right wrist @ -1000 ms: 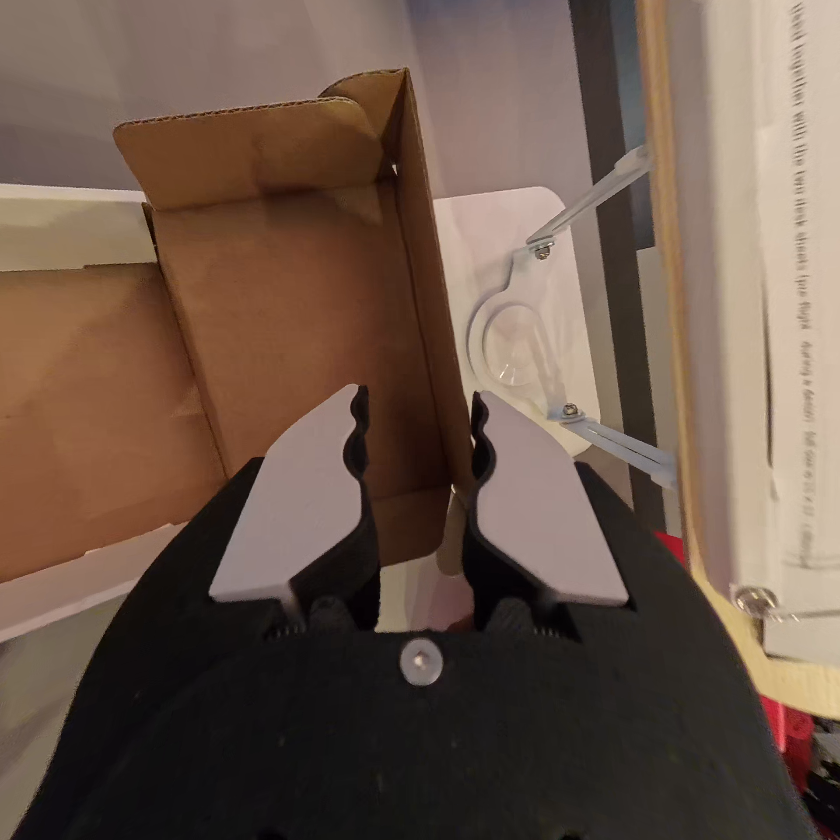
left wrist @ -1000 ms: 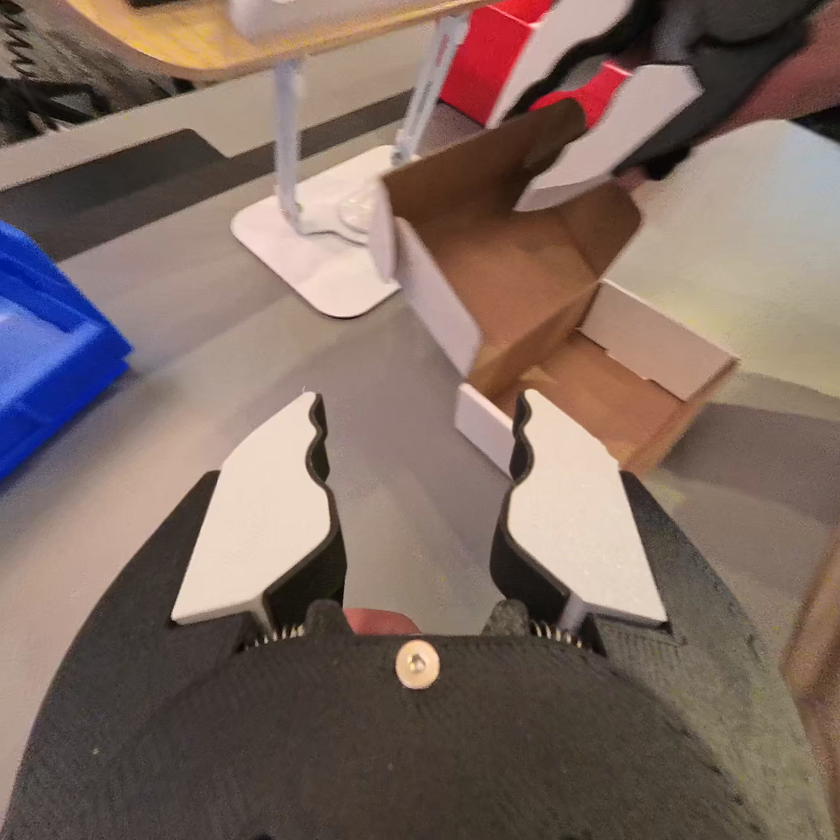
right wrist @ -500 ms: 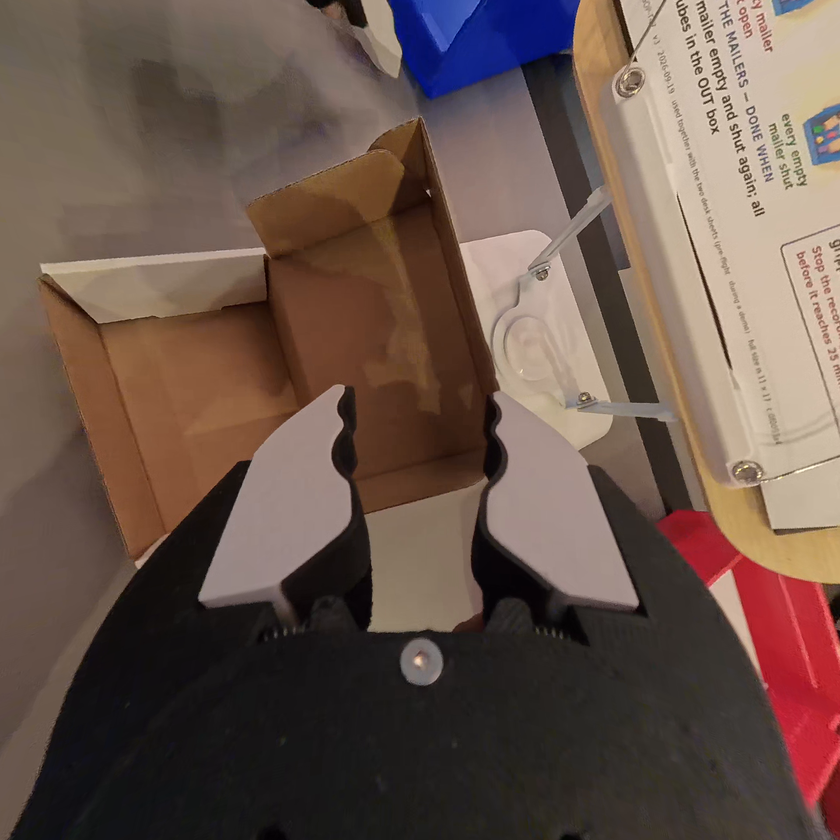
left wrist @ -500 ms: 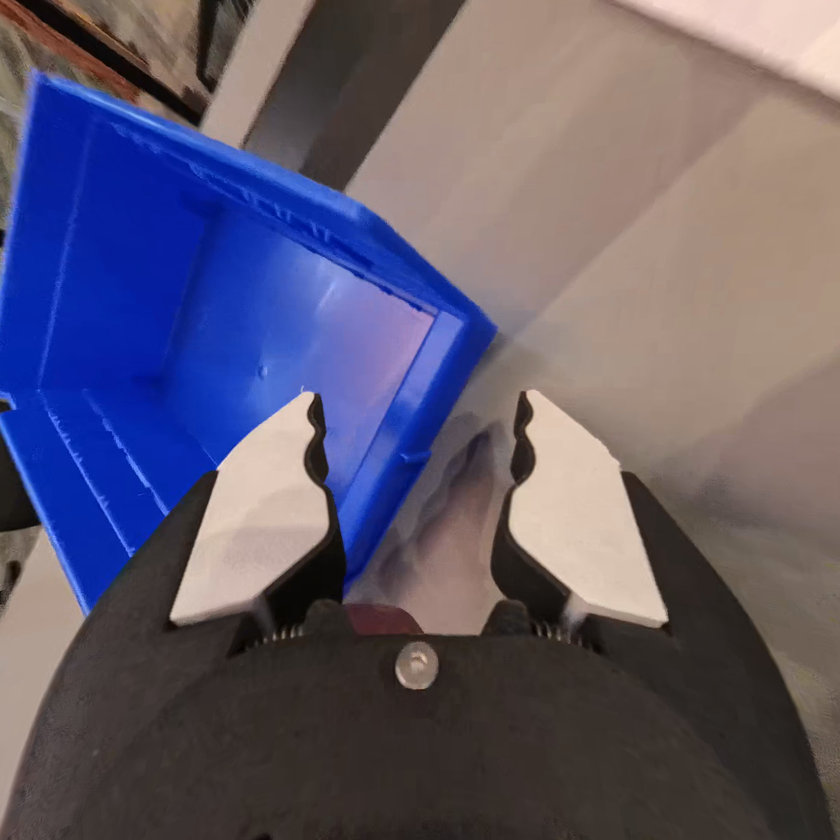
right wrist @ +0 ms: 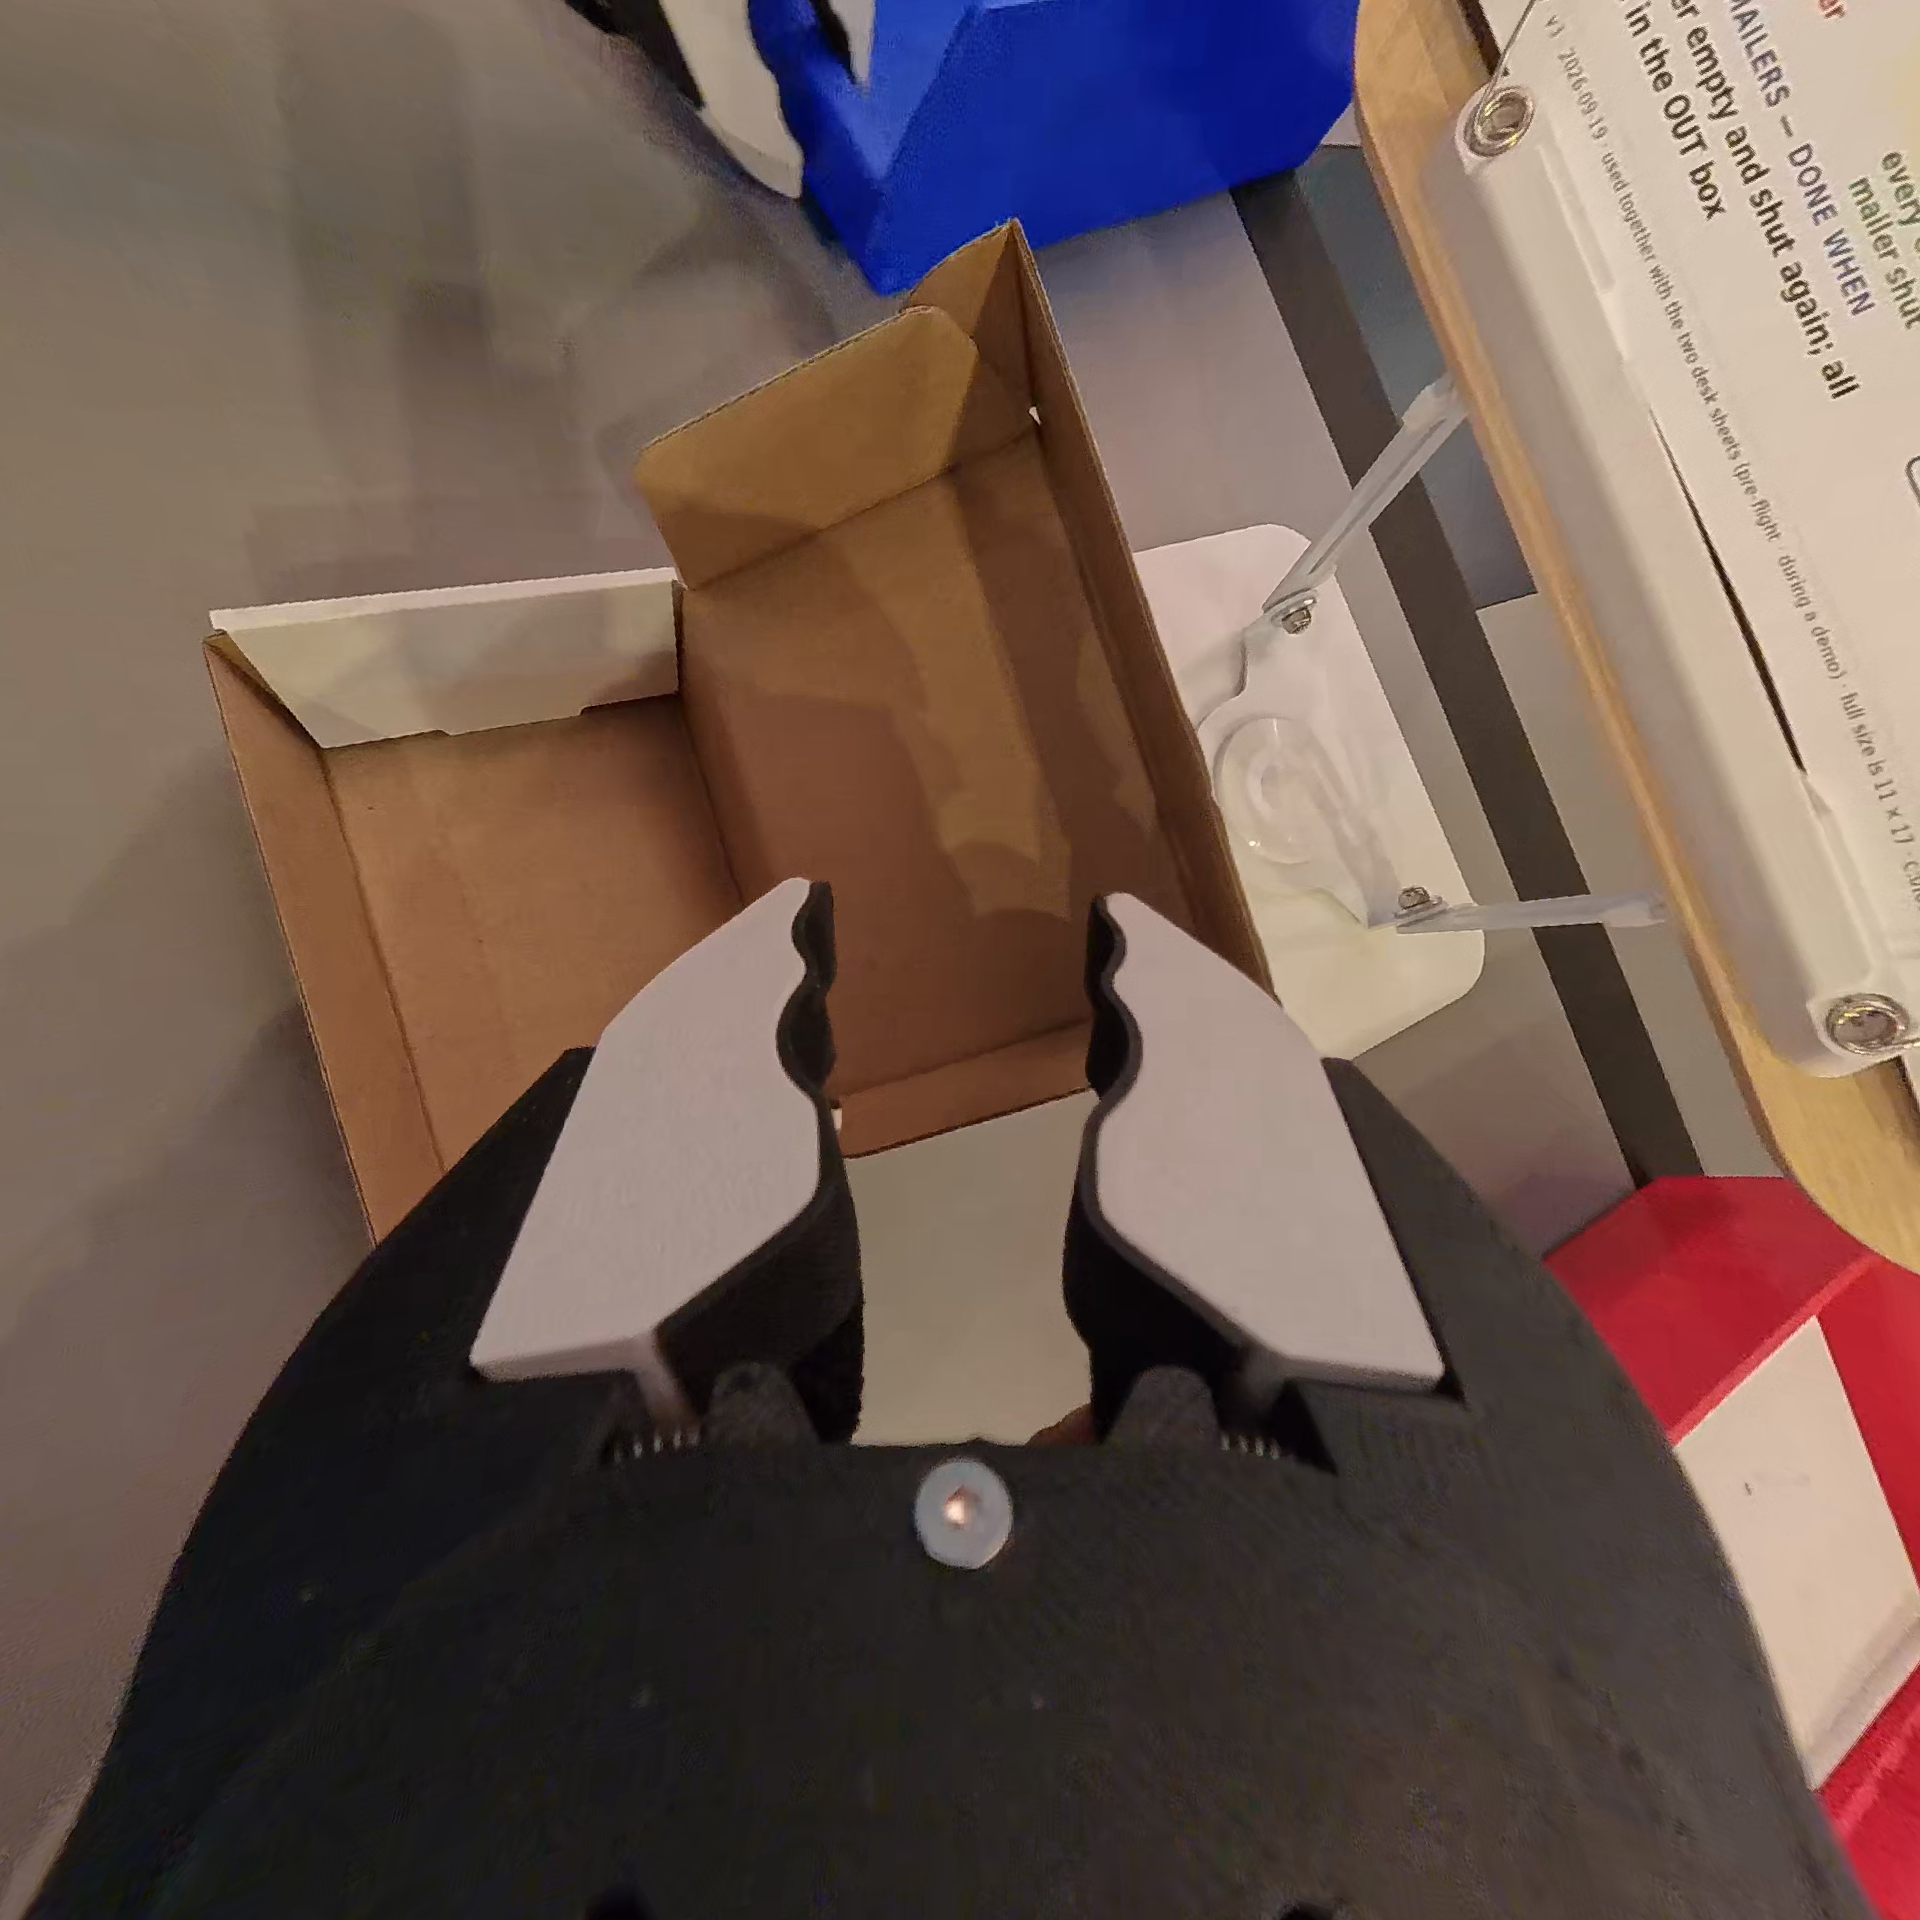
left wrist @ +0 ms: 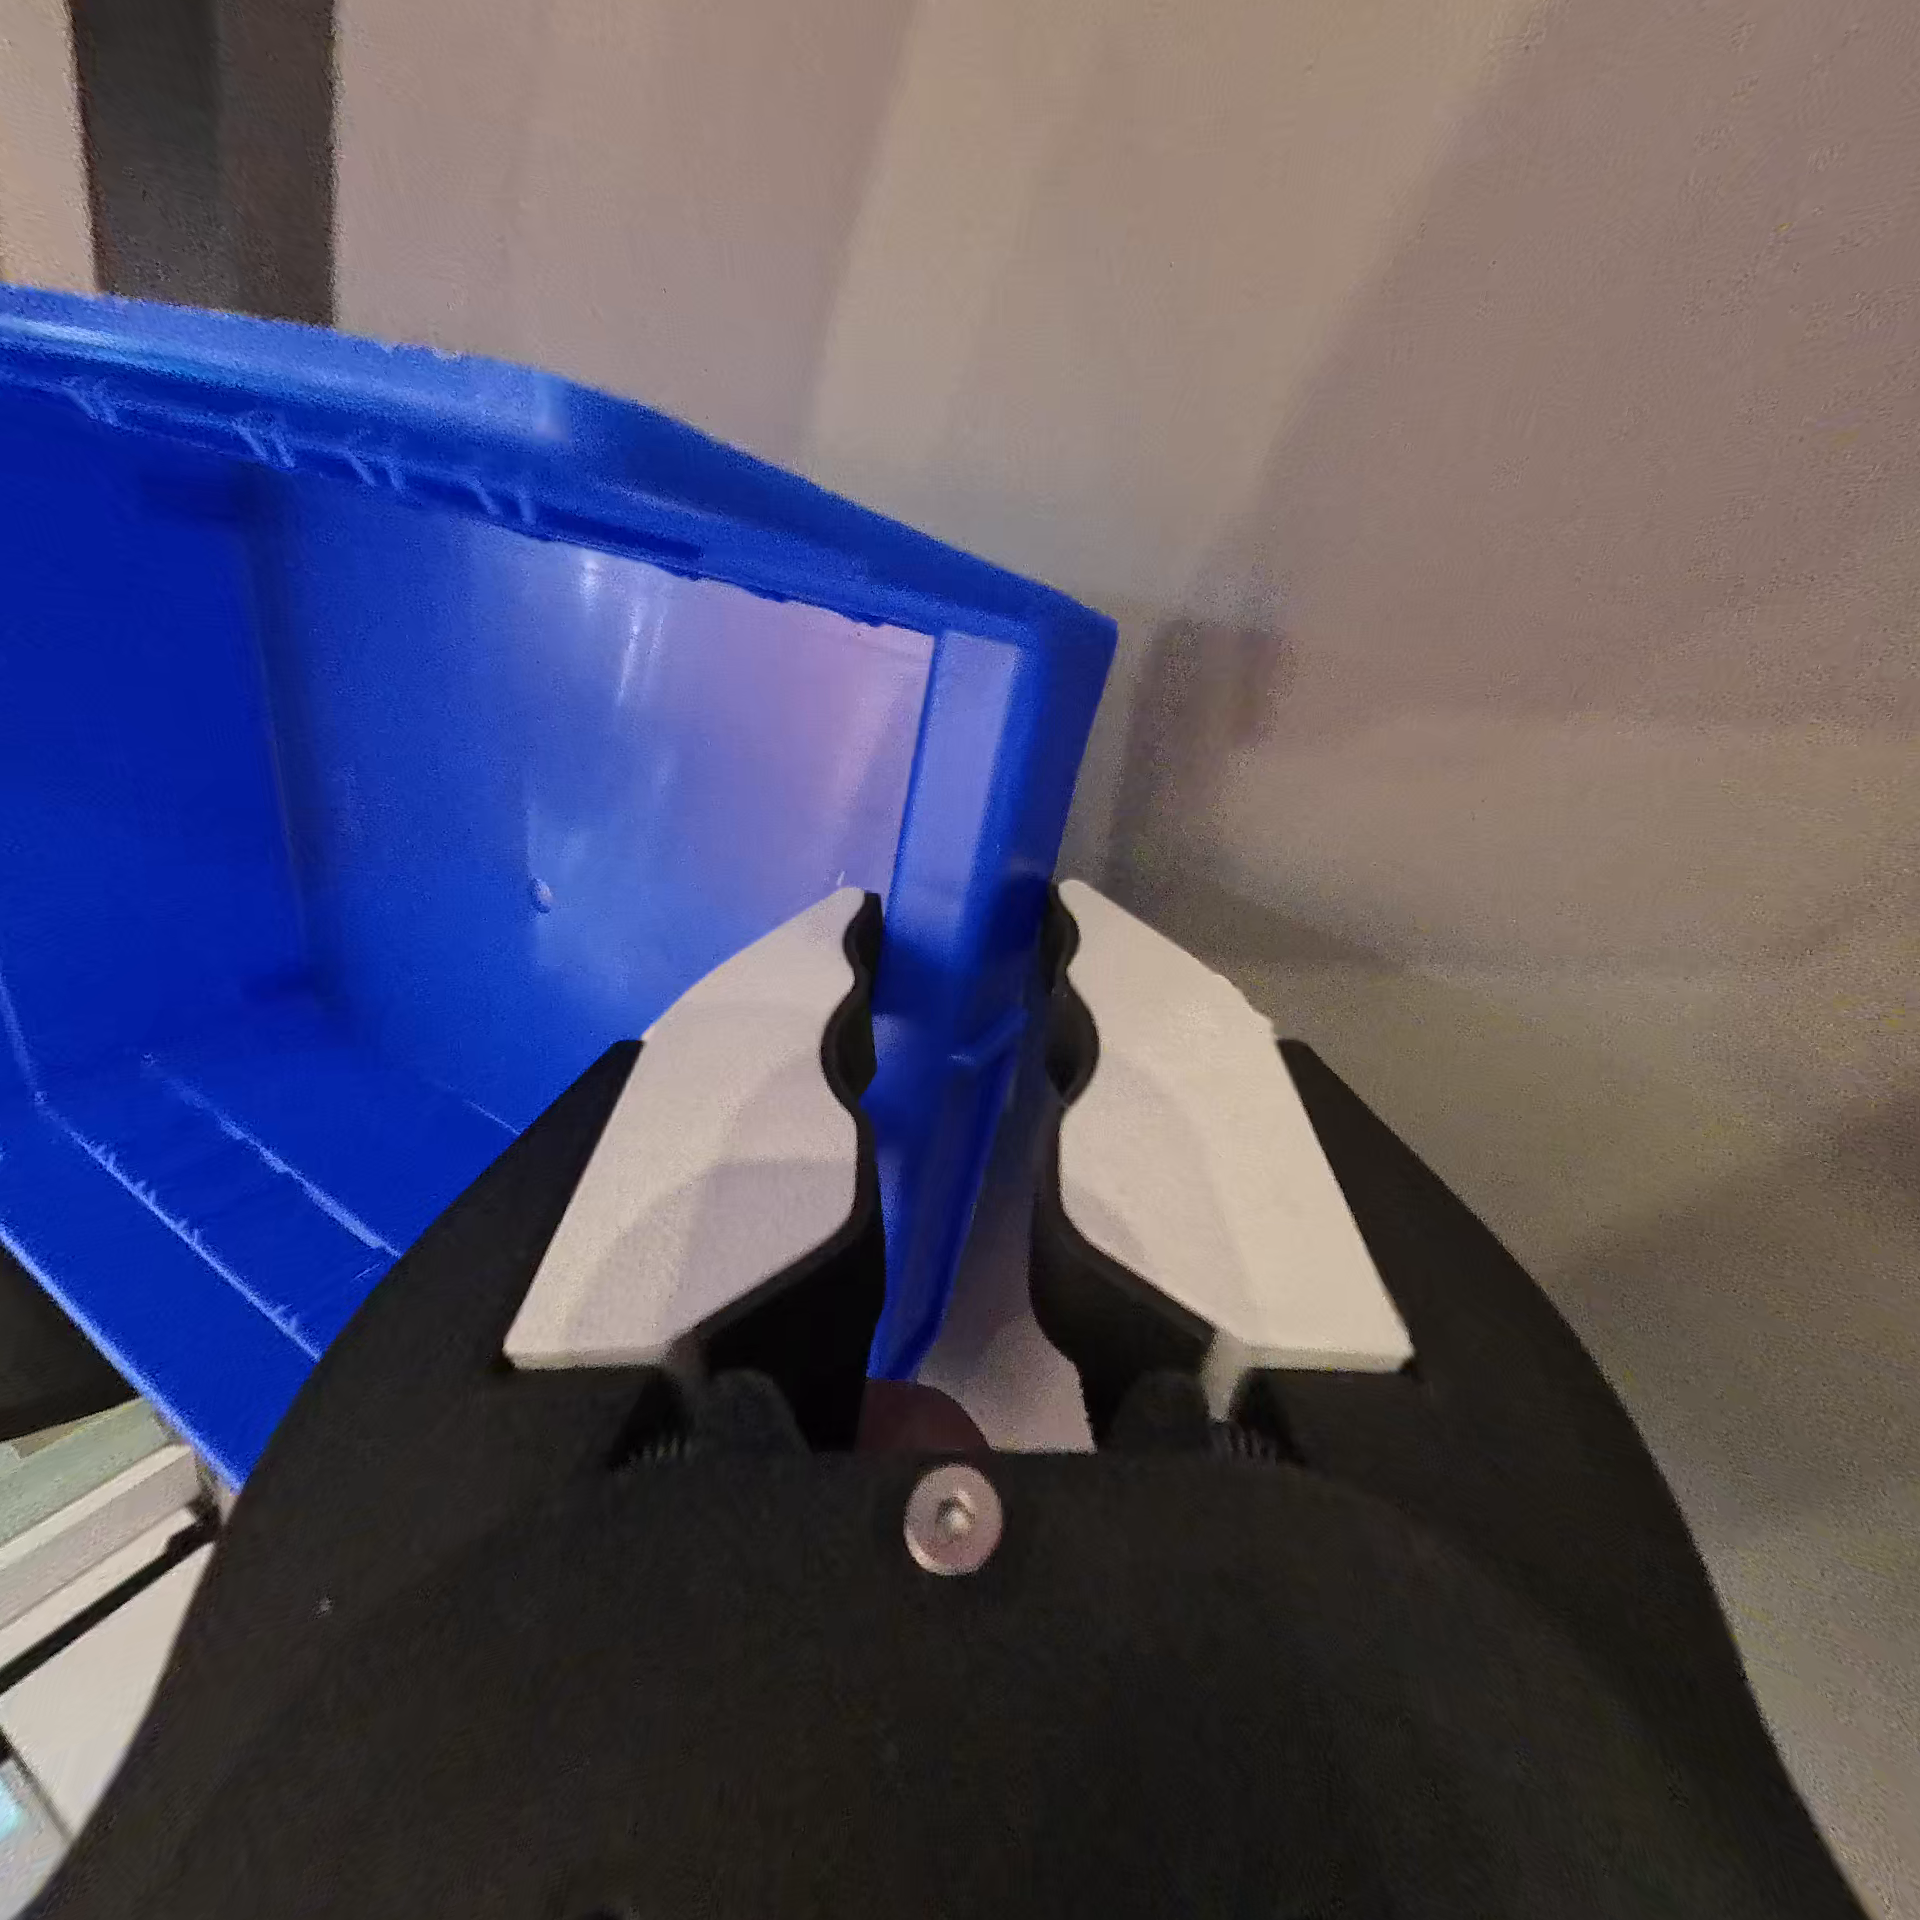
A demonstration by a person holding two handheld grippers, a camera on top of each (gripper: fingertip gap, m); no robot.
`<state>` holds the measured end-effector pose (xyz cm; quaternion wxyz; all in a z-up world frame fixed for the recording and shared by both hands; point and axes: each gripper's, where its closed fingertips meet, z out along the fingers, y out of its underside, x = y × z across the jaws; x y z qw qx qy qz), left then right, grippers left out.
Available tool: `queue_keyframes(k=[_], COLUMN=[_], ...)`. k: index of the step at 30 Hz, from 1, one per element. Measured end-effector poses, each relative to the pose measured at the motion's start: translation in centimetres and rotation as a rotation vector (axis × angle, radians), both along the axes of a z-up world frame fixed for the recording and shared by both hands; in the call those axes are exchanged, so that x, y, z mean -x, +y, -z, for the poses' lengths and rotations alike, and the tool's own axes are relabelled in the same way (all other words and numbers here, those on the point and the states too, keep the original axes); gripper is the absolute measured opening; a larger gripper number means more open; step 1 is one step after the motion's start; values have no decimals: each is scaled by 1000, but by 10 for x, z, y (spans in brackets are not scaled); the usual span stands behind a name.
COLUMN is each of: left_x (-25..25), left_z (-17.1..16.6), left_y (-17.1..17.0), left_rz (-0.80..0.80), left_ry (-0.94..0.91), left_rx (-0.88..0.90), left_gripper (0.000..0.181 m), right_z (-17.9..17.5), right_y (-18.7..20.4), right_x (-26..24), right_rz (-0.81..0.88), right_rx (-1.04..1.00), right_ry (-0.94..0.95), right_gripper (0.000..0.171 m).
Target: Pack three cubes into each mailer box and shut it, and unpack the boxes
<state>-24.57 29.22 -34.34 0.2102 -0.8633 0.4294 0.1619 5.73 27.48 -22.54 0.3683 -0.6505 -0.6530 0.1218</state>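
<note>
My left gripper [left wrist: 961, 904] is shut on the right side wall of a blue bin [left wrist: 416, 779]. The bin's inside shows no cubes. My right gripper [right wrist: 956, 914] is open and empty, held above an open mailer box [right wrist: 520, 883]. The box is white outside and brown inside, and it is empty. Its lid [right wrist: 904, 727] lies open toward the right. The right wrist view shows the blue bin [right wrist: 1091, 104] beyond the box, with a white finger [right wrist: 743, 114] of the left gripper on it. No cubes are in view.
A white stand base [right wrist: 1330, 831] sits right of the box and carries a wooden board with a printed sheet [right wrist: 1662, 468]. A red bin [right wrist: 1714, 1299] is at the near right. Everything rests on the grey table [right wrist: 260, 364]. Spacing between my two grippers at the tips: around 35 cm.
My left gripper swung from the mailer box to the blue bin and closed on its wall. My right gripper drew back from the box lid and opened wider.
</note>
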Motion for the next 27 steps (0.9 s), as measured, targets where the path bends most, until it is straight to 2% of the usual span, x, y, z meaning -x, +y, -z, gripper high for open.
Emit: queue_keyframes(k=[5,6,9,12,14,17,21,24,27], left_x=[-1,2,15,51,80,102,120,124,124], left_z=[0,-4,-36,-77,-83,-68,-35,-20,-14], left_y=[-41,-48,-62,-57,-52,-47,-51,-49,-45], left_rz=[121,131,92,59,44,57,101,114,102], left_ry=[16,22,-66,-70,-2,75,211,246,243], left_rx=[43,47,37,-25,14,144,350,420,441], left_gripper=[28,37,63,65,64,55,58,58,41], right_z=[1,1,-1,-3,-2,0,2,0,-1], right_y=[-6,-8,-9,-8,-7,-9,-11,-12,-12], right_x=[2,3,2,0,0,3,4,6,7], right_rz=[-14,-18,-16,-10,-11,-19,-24,-30,-32], right_rx=[-5,-6,-9,-7,-5,3,-4,-1,1], right_ry=[4,5,23,44,46,54,50,64,74], right_gripper=[45,46,46,46,46,45,45,45,44])
